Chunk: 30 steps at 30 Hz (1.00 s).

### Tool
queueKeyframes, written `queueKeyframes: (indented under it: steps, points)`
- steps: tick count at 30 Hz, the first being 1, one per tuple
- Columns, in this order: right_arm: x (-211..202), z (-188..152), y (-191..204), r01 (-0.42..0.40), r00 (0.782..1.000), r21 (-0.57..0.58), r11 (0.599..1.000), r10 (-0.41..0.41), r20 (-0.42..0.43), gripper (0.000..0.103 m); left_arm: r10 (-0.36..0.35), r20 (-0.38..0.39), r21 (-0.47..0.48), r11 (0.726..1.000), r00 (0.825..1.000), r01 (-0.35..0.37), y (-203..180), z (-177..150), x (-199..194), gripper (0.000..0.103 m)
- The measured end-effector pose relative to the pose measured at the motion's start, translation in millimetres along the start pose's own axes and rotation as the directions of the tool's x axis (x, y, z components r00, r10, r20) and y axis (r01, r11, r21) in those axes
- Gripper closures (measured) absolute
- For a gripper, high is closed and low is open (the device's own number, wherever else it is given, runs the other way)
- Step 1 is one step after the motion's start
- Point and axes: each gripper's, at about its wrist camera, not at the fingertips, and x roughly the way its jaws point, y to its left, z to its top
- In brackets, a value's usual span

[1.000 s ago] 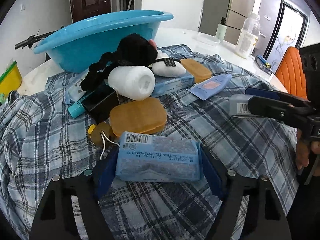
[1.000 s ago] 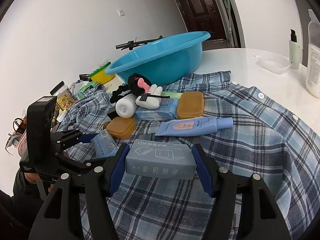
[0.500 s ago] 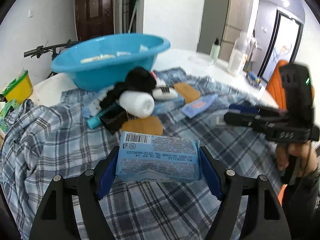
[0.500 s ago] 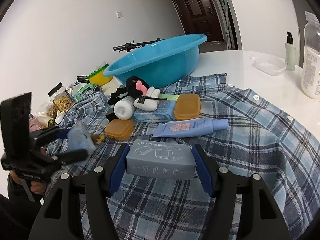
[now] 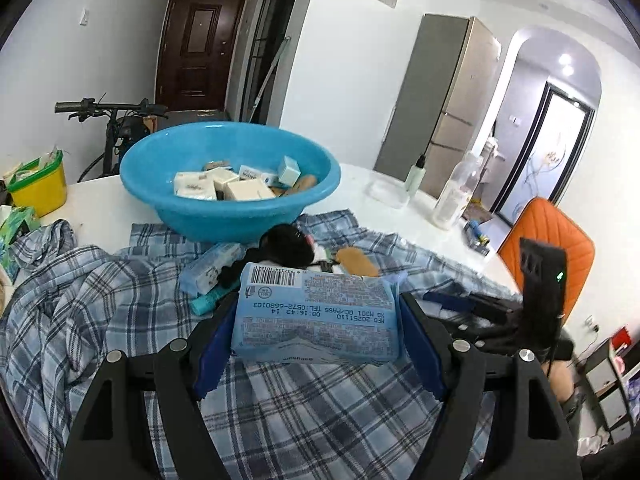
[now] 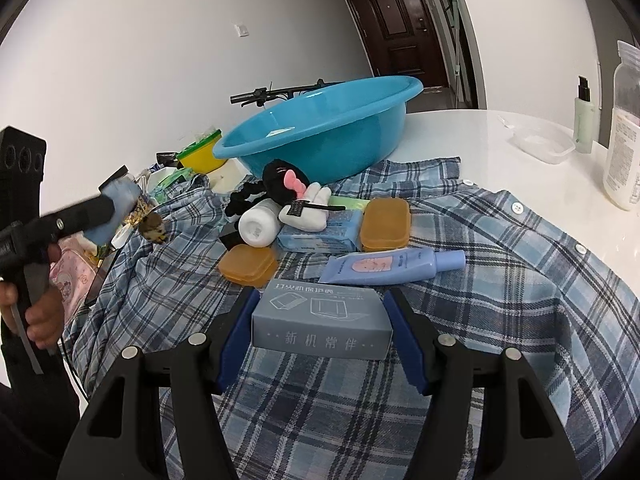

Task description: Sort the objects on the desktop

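Carrying two items toward the blue basin (image 5: 192, 216), judged as a drop-off step of the sort. Landmark for all places: the basin.

Nearest, left tongs (image 5: 316, 320) clenched on a pale blue wipes pack (image 5: 316, 316), barcode face up, lifted above the plaid shirt (image 5: 100, 320) on the near side of the basin. Pack is soft; its end flap sticks out past one finger. Grip looks square, with no sag visible.

Right tongs (image 6: 322, 316) clenched on a grey carton (image 6: 320, 320) with printed characters, held over the shirt, further back from the basin than the left load.

Between tongs and basin: a loose pile on the shirt, just in front of the basin wall. Amber soap cases (image 6: 386, 224), white bottle (image 6: 258, 226), black plush toy (image 6: 282, 184), blue tube (image 6: 392, 266), another wipes pack (image 6: 320, 236).

Basin interior, left view: several white and pale boxes (image 5: 240, 184) already lying in it, room left toward its near wall.

Technique notes (judgement):
- Keep the pack high enough to pass over the plush toy and the basin rim.
- Release only once the pack is past the rim, low over the boxes, so it does not bounce out.
- Bring the tongs in one at a time; they hang near each other on the approach.
- Hold the carton level until its turn.
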Motion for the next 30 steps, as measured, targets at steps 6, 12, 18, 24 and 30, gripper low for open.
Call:
queueKeyframes:
  steps: [6,12,18,24,30]
  points:
    - [-0.8,0.0,-1.1,0.003,1.0,0.004,1.0,-0.003,0.004,0.04,-0.09,0.003,-0.059,0.994,0.996,0.09,9.0,8.0,-0.8,0.024]
    - [0.3,-0.7,-3.2,0.001,1.0,0.012,1.0,-0.001,0.007,0.04,-0.145,0.01,-0.1,0.984,0.989,0.145,16.1,10.7,-0.2,0.024]
    - [0.2,-1.0,-4.1,-0.01,1.0,0.013,1.0,0.01,0.009,0.04,-0.086,-0.017,-0.077,0.993,0.996,0.085,12.4,9.6,7.1,0.02]
    - [-1.5,-1.9,-7.1,-0.008,1.0,0.019,1.0,0.007,0.008,0.04,-0.043,-0.058,-0.057,0.998,0.997,0.039,8.7,-1.4,22.6,0.019]
    - [-1.9,-2.0,-6.9,-0.009,1.0,0.019,1.0,0.009,0.01,0.04,0.218,-0.068,0.111,0.971,0.974,-0.209,-6.0,-24.5,39.9,0.016]
